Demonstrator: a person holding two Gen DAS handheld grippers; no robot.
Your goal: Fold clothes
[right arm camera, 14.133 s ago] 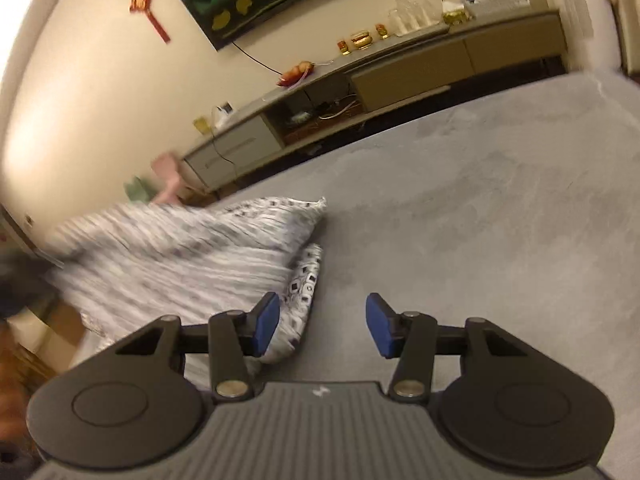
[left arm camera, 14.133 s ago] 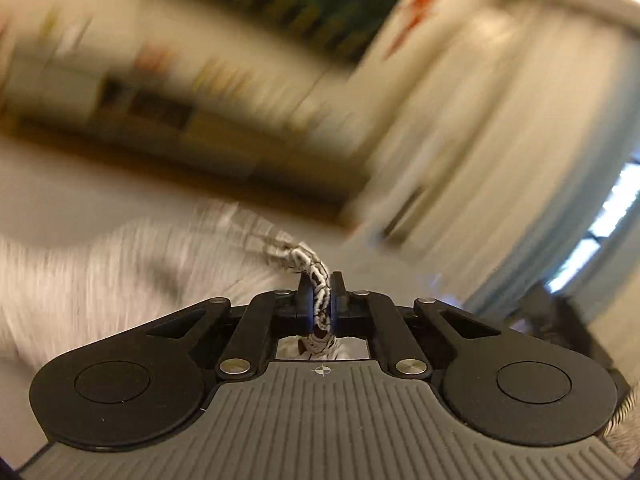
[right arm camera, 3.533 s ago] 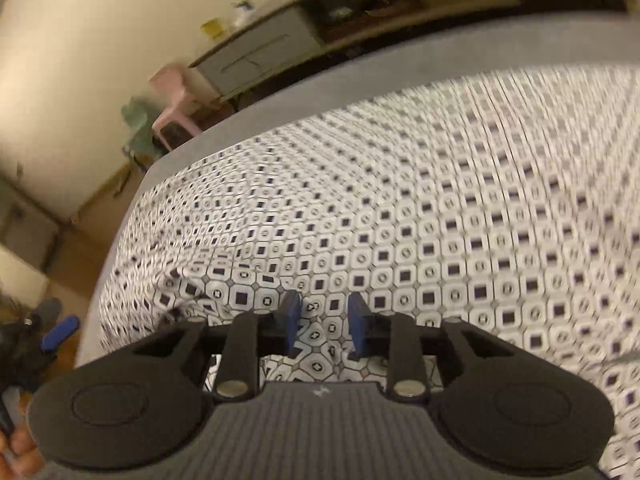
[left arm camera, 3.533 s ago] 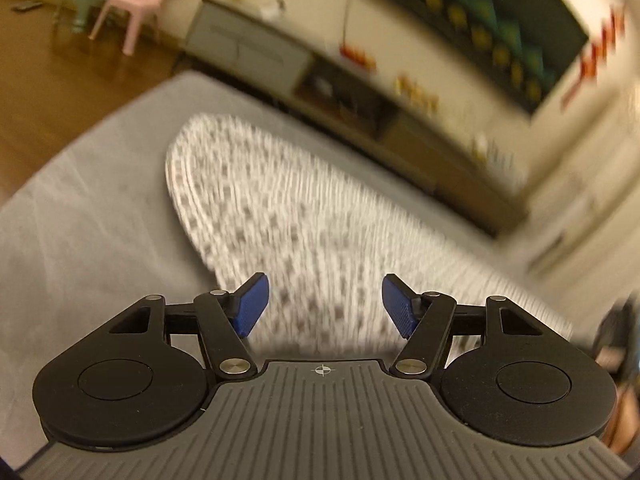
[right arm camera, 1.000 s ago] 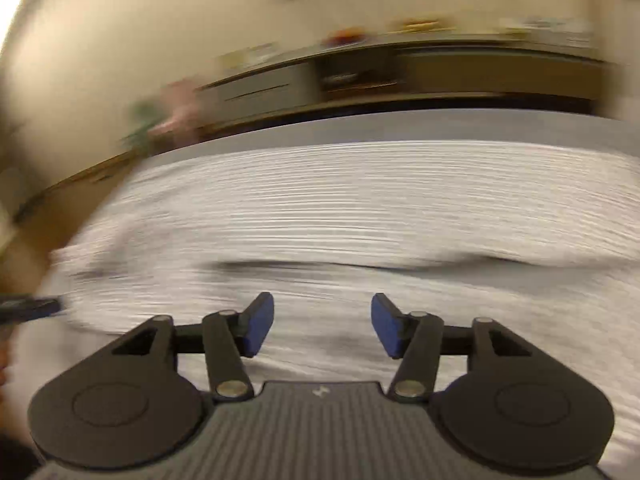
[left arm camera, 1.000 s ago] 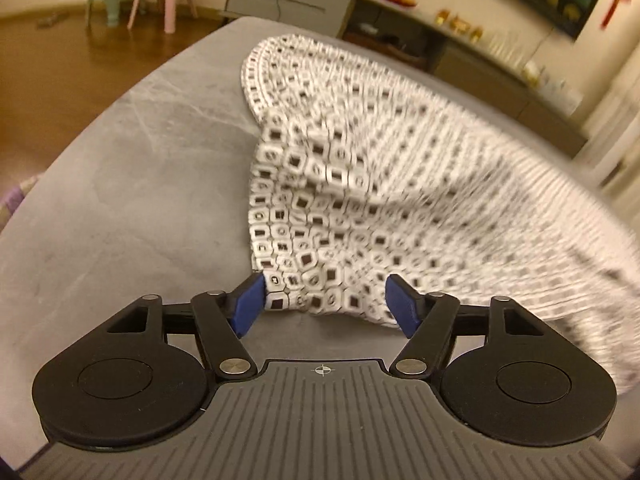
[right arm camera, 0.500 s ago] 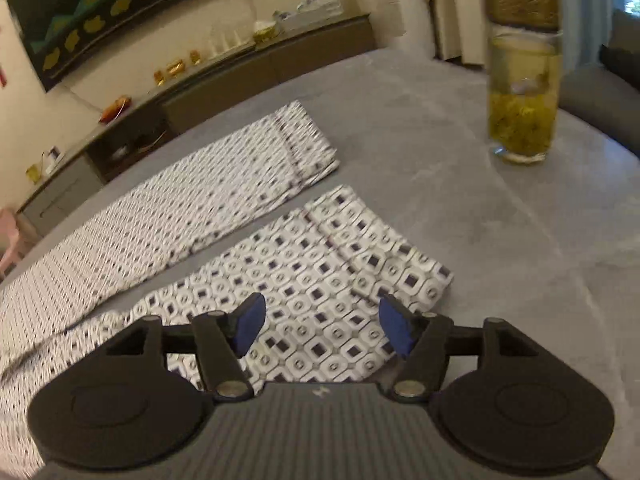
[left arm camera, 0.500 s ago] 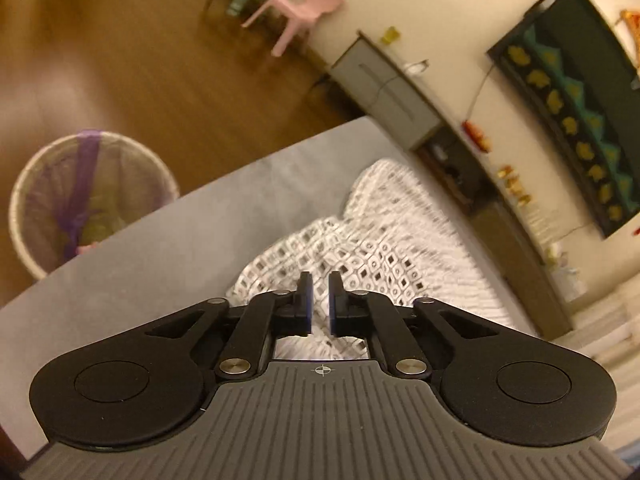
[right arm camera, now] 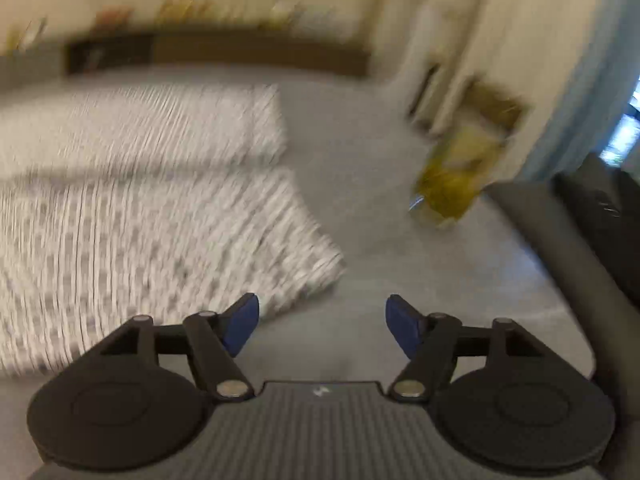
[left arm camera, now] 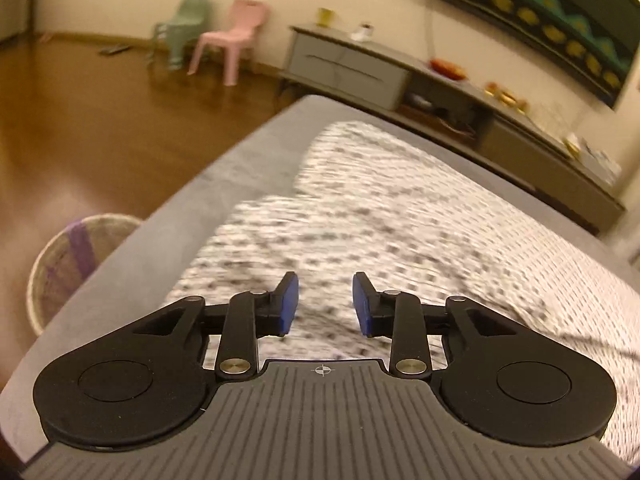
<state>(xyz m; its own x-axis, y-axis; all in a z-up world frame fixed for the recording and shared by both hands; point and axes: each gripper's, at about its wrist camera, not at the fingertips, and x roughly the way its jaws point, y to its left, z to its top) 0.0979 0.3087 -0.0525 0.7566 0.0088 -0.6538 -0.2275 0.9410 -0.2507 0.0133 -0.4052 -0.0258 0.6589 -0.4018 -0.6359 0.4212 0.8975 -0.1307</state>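
My grey worktop (left arm camera: 120, 240) fills most of both views, and the patterned garment (left arm camera: 400, 216) lies spread flat across it, black-and-white squares blurred by motion. In the right view the garment (right arm camera: 140, 208) shows two layers, its folded corner just ahead of my right tongs (right arm camera: 322, 322). A glass jar (right arm camera: 452, 184) of yellow liquid stands on the bare worktop (right arm camera: 360, 140), apart from the cloth. My left tongs (left arm camera: 325, 306) hover over the garment, blue pads apart, gripping nothing. The right tongs are spread wide, empty. A woven basket (left arm camera: 60, 264) sits on the floor beside the worktop.
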